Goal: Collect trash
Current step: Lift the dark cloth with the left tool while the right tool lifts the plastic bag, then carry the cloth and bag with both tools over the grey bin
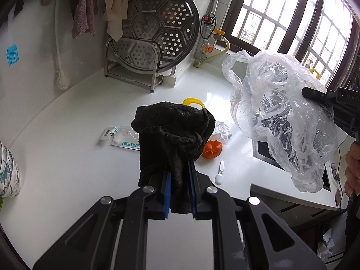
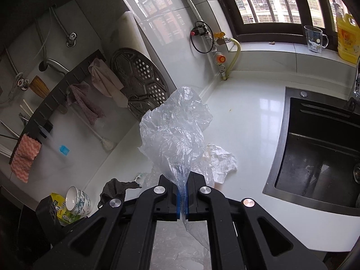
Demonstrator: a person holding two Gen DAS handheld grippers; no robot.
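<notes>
My left gripper (image 1: 179, 175) is shut on a black cloth (image 1: 173, 130) that bunches above its blue pads, over the white counter (image 1: 67, 146). In the right wrist view my right gripper (image 2: 182, 181) is shut on a clear plastic bag (image 2: 177, 130), held up off the counter. That bag (image 1: 281, 117) hangs at the right of the left wrist view from the right gripper (image 1: 307, 93). On the counter beneath lie an orange peel (image 1: 212, 149), crumpled white paper (image 1: 221, 129), a plastic wrapper (image 1: 122, 137) and a small white piece (image 1: 219, 175).
A steel sink (image 2: 315, 157) is sunk into the counter at the right. A perforated steamer tray on a rack (image 1: 157, 33) leans on the back wall beside hanging rags. A patterned bowl (image 2: 77, 200) stands at the counter's near left edge. A yellow bottle (image 2: 347, 38) stands on the windowsill.
</notes>
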